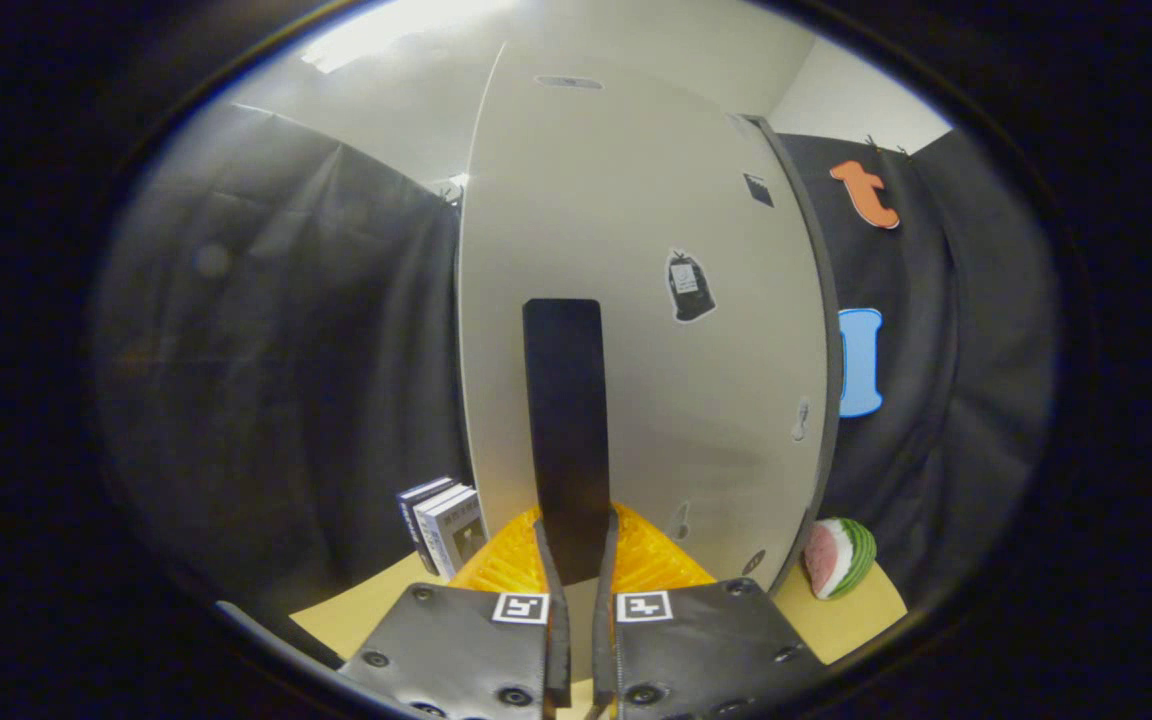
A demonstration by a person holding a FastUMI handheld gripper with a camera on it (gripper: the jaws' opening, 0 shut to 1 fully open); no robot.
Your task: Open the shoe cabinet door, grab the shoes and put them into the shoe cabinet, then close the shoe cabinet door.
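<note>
On the front of the pale shoe cabinet door, the gripper is pinching the lower end of the long black handle, its 2 fingers drawn narrow with both pressing on the strip. The door is looking closed, so the task is probably only beginning, and no shoes are showing from here. The hold is sitting low on the handle, so I judge the fingers could be sliding off if the pull is coming at an angle. A swinging door might also be knocking the watermelon toy beside its right edge, while the books at its left are standing close to the cabinet.
</note>
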